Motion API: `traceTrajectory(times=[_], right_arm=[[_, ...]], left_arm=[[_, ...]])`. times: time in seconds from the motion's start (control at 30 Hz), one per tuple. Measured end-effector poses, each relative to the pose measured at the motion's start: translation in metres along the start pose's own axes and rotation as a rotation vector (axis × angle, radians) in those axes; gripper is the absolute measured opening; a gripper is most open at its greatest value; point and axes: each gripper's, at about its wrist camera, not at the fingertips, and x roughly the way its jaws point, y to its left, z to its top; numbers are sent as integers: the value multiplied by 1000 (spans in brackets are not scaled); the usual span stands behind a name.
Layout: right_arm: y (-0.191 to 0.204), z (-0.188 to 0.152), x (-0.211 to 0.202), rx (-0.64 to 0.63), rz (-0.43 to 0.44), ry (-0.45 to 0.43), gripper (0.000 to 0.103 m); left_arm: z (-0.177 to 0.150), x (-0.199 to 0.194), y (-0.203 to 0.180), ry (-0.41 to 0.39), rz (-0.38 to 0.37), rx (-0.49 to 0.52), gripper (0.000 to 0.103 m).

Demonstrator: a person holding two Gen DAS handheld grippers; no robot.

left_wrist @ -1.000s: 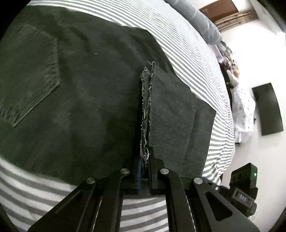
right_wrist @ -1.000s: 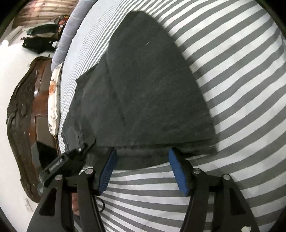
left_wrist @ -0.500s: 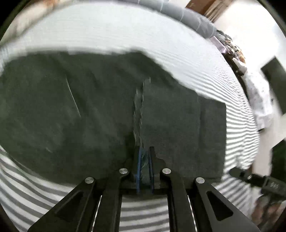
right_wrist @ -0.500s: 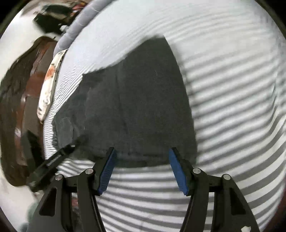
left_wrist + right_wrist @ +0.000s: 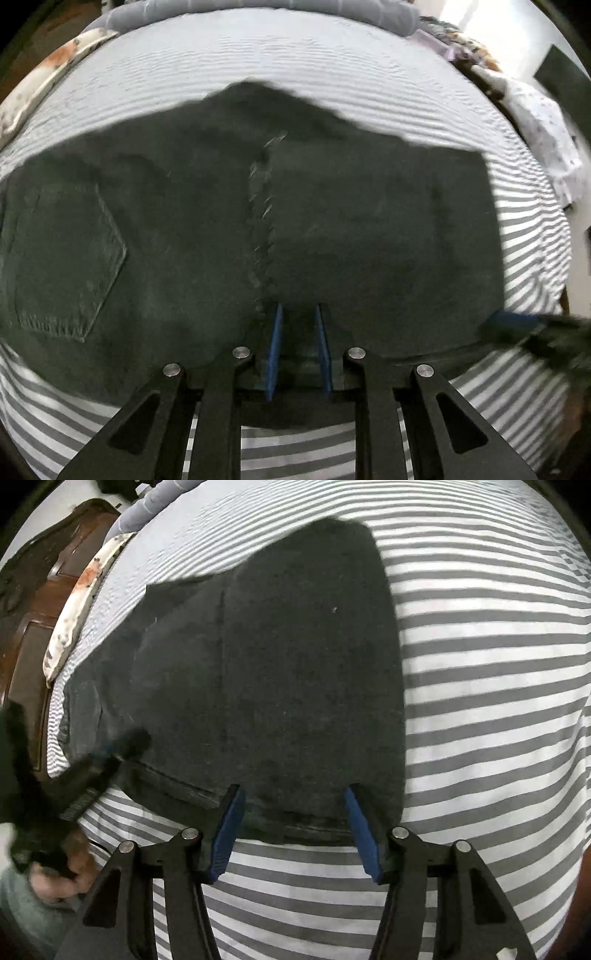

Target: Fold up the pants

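Note:
Dark grey-black pants (image 5: pixel 166 236) lie folded on a grey-and-white striped bed (image 5: pixel 295 62). A back pocket (image 5: pixel 62 258) shows at the left, and a frayed leg hem (image 5: pixel 262 221) runs down the middle. My left gripper (image 5: pixel 298 317) is open with a narrow gap, its blue pads over the near edge of the fabric, holding nothing. In the right wrist view the pants (image 5: pixel 280 672) fill the centre. My right gripper (image 5: pixel 293 797) is open wide, its fingertips at the near hem. The left gripper (image 5: pixel 110 753) shows blurred at the left there.
A dark wooden headboard (image 5: pixel 33 590) and a patterned pillow (image 5: pixel 77 605) stand at the bed's left side. A grey bolster (image 5: pixel 280 7) lies along the far edge. Clothes (image 5: pixel 535 122) are piled at the right. Striped sheet (image 5: pixel 480 701) spreads right of the pants.
My left gripper has let go of the frayed hem and opened a little. The leg now lies flat on the pants. Both views have swung towards the bed's far side.

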Motion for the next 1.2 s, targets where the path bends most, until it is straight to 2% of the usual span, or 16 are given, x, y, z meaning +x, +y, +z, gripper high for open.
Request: traceTrajectory(times=[0.07, 0.2, 0.3, 0.43, 0.53, 0.77, 0.87, 0.93, 1.03, 1.13, 1.2], right_arm=[[3, 16, -13, -33, -14, -69, 53], [11, 58, -22, -57, -23, -177, 54], [16, 88, -17, -85, -84, -228, 53], [18, 117, 3, -107, -175, -222, 50], [15, 125, 19, -109, -202, -198, 50], [21, 109, 7, -149, -233, -243, 52], [23, 88, -1, -139, -229, -248, 63], [17, 73, -1, -124, -209, -226, 64], [10, 47, 3, -116, -217, -195, 64], [3, 30, 5, -102, -213, -173, 64], [-2, 21, 2, -86, -201, -166, 64]], left_arm=[[-1, 0, 0, -17, -1, 13, 19], [-6, 3, -11, -39, 49, 73, 20], [-6, 5, -14, -52, 61, 93, 20], [-7, 6, -8, -54, 43, 83, 20], [-9, 6, -5, -58, 37, 83, 20], [-12, 3, 13, -55, -8, 53, 22], [-10, -3, 30, -31, -57, -21, 24], [-8, -10, 43, -34, -60, -70, 26], [-7, -31, 72, -72, -83, -171, 29], [-9, -57, 108, -131, -69, -263, 38], [-11, -74, 137, -172, -59, -331, 39]])
